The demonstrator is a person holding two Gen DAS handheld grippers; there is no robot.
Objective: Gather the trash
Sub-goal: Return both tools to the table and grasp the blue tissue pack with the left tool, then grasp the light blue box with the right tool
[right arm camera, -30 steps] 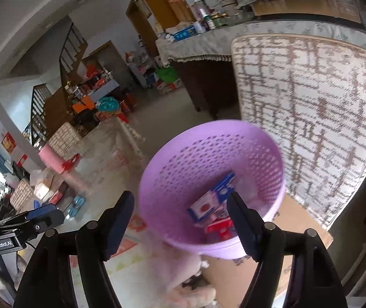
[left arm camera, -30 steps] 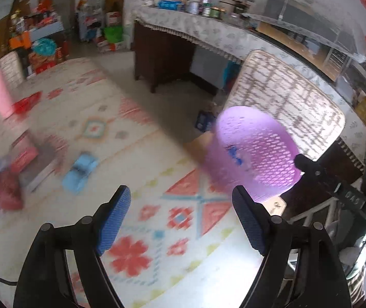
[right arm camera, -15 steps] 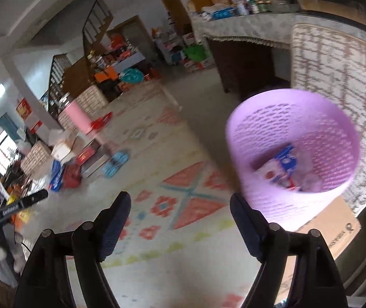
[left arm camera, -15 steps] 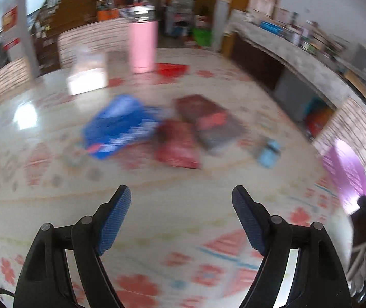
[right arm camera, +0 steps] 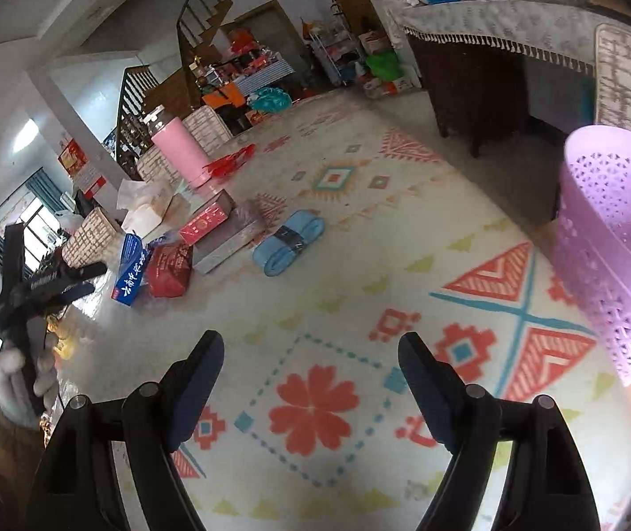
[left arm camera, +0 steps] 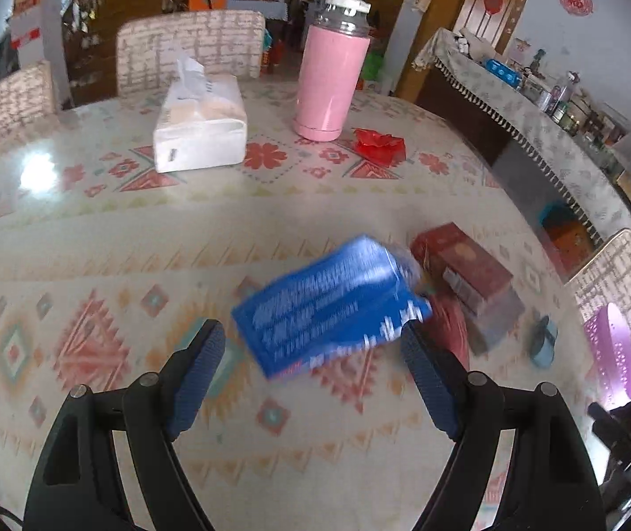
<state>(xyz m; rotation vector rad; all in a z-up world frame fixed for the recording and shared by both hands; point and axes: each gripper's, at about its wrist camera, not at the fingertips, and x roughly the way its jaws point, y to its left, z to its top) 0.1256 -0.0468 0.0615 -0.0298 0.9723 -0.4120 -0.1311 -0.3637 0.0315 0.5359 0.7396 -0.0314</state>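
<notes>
Only the left wrist view shows the tissue pack [left arm camera: 200,130] and pink bottle [left arm camera: 330,66] up close; only the right wrist view shows the purple basket [right arm camera: 616,239] large, at the table [right arm camera: 359,309] edge. The left gripper [left arm camera: 313,374] hangs wide open above the blue packet [left arm camera: 330,305], holding nothing. The right gripper [right arm camera: 311,385] is wide open and empty over bare tablecloth.

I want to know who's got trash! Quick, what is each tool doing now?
Left tool: open, holding nothing; the blue packet lies just ahead of it.
Right tool: open, empty.
</notes>
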